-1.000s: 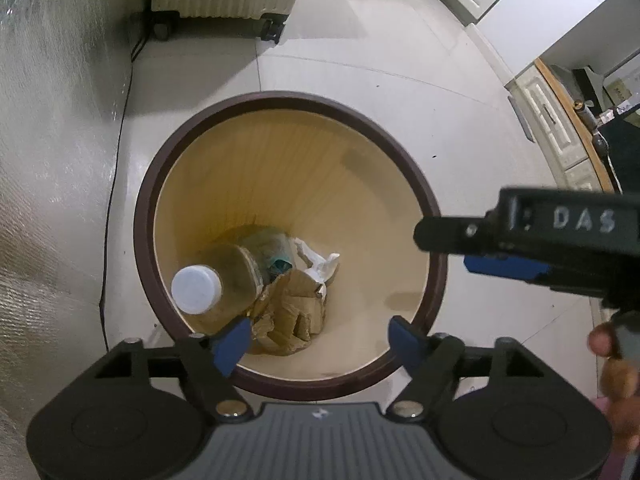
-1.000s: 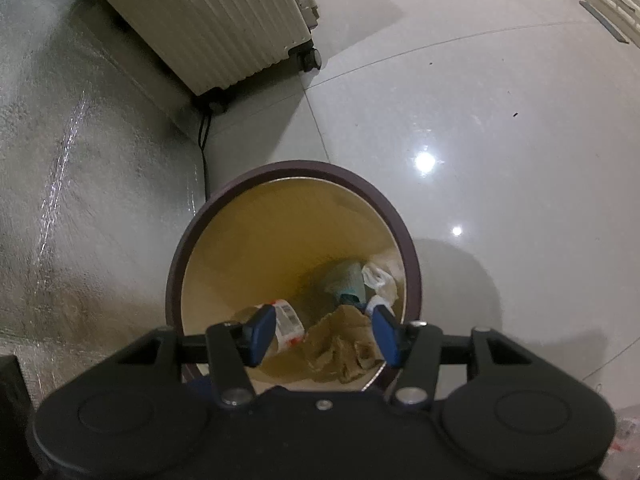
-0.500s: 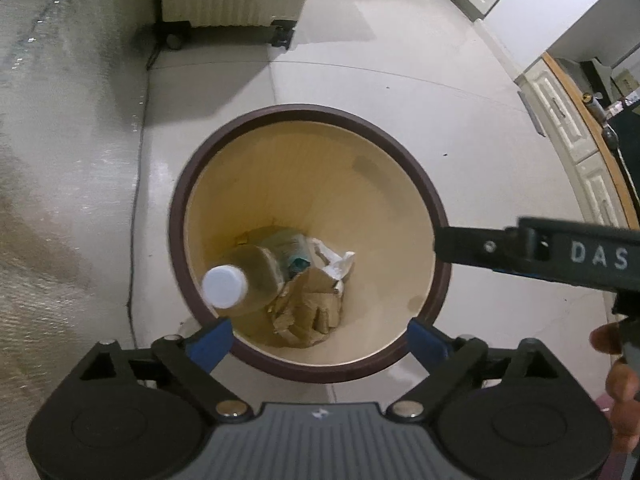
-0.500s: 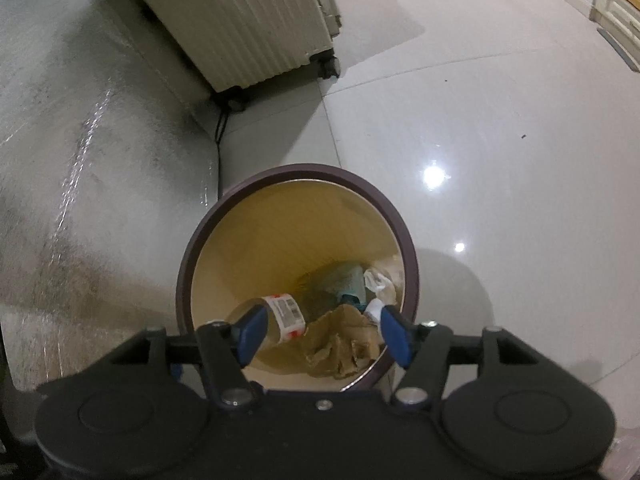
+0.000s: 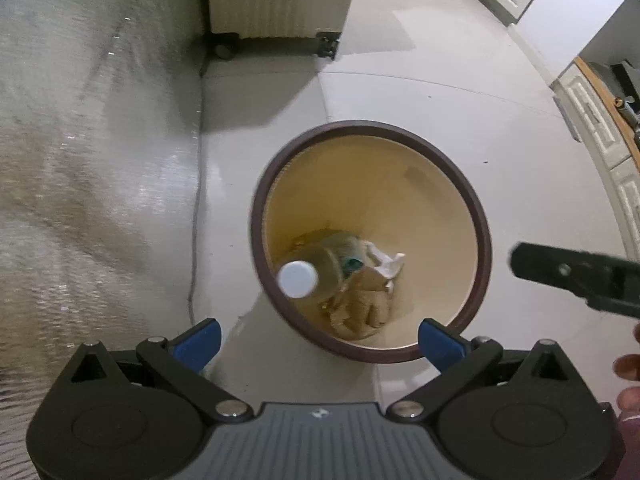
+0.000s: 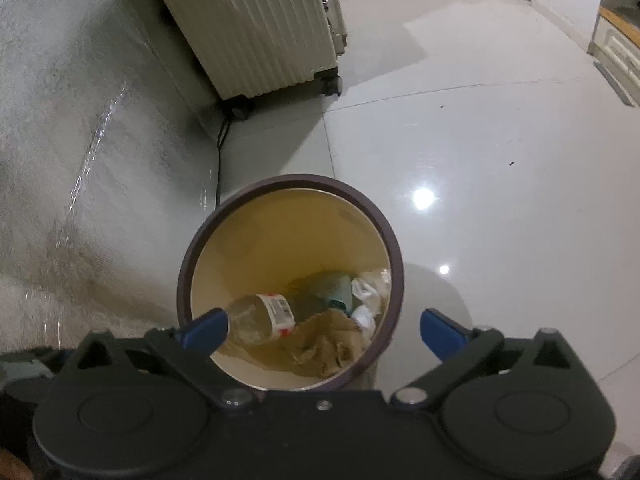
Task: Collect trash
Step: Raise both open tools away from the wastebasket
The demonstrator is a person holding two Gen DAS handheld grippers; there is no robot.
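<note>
A round bin (image 5: 482,236) with a dark brown rim and a yellowish inner wall is seen from above on the pale tiled floor (image 5: 440,120); every place below is given relative to it. At its bottom lies the collected trash: a clear plastic bottle (image 6: 260,318) with a white cap (image 5: 298,279) and a red-and-white label, leaning against the wall nearest the cameras; crumpled brown paper (image 5: 362,300) beside the bottle; a white tissue (image 5: 386,262) and a teal scrap (image 5: 352,264), possibly packaging, though the blur leaves that uncertain.

The left gripper (image 5: 318,340) is held above the bin's near edge, its blue-tipped jaws spread wide after having just been opening, with nothing between them. The right gripper (image 6: 324,328) is likewise held above the near rim, its jaws spread apart, just opened, and empty. Beyond the bin a ribbed cream heater on castors (image 6: 256,28) stands against a textured wall (image 6: 80,160), with a dark cord (image 6: 219,160) running down towards the bin.
</note>
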